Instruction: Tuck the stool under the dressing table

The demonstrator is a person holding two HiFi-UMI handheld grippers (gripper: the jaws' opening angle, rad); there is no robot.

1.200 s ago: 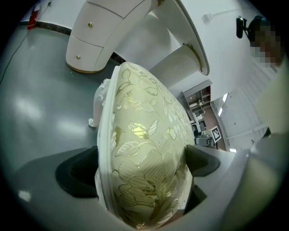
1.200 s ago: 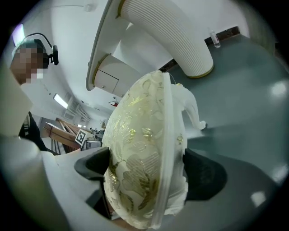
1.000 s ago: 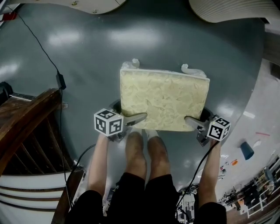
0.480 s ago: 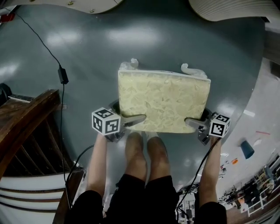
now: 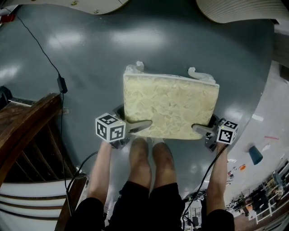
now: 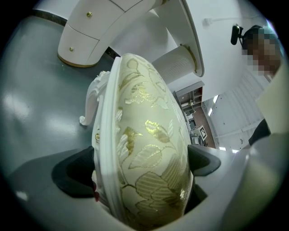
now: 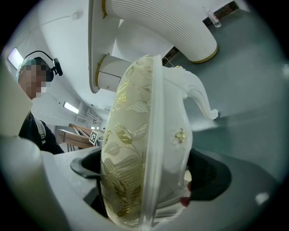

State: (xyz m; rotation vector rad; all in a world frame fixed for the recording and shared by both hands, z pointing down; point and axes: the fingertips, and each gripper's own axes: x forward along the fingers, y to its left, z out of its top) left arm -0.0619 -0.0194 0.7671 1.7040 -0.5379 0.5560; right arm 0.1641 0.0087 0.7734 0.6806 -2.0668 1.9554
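The stool point(image 5: 170, 106) has a cream cushion with gold leaves, a white frame and curled legs, and it sits on the grey floor just ahead of my feet. My left gripper point(image 5: 142, 125) clamps its near left corner, with the pads pressing on frame and cushion point(image 6: 144, 135). At the near right corner my right gripper point(image 5: 198, 128) has just been opening wider, with the seat point(image 7: 135, 135) between its jaws and both pads still against it. The white dressing table point(image 5: 90, 4) with gold knobs stands beyond the stool.
A white ribbed piece point(image 5: 235, 9) stands at the far right. Dark wooden furniture point(image 5: 27, 122) is close on the left, with a black cable point(image 5: 49, 58) running across the floor. My feet point(image 5: 151, 153) are behind the stool. A blue cup point(image 5: 254, 154) lies at the right.
The stool and both grippers have shifted very slightly toward the bottom of the head view. Both grippers stay on the same corners.
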